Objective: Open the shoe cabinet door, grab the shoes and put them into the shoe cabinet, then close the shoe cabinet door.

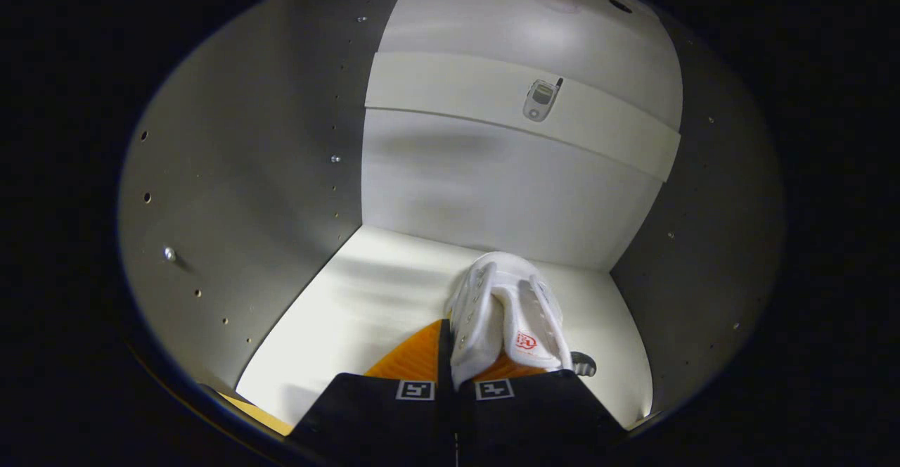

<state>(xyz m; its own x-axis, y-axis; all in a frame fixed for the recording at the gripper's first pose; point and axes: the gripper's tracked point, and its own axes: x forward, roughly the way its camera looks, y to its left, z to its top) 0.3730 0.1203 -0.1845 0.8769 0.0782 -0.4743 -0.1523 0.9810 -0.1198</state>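
- To the left of my hand-held gripper (455, 372) I see the pale grey side wall of the shoe cabinet (239, 193), dotted with rows of small shelf-pin holes and a couple of metal studs, so I am looking from within the compartment.
- Below and ahead of the fingers lies the white cabinet floor panel (365, 291), lit brightly and bare on the side left of the fingers.
- Between the fingers is the white fabric shoe with a small red logo and an orange sole (506, 312); the hand-held gripper is clenched on it, both fingers pressed close together against its sides, with the toe pointing on beyond them toward the back.
- Beyond the shoe stands the white back panel, crossed by a white horizontal rail with a small metal fitting (540, 100) fixed to it.
- On the right is the darker, shaded right side wall (710, 242).
- My judgement: the door is already open and I am in the placing step. I cannot tell for certain whether the sole touches the floor panel.
- The next move calls for lowering the shoe until it sits flat, then releasing and drawing straight back without dragging it, and closing the door afterwards.
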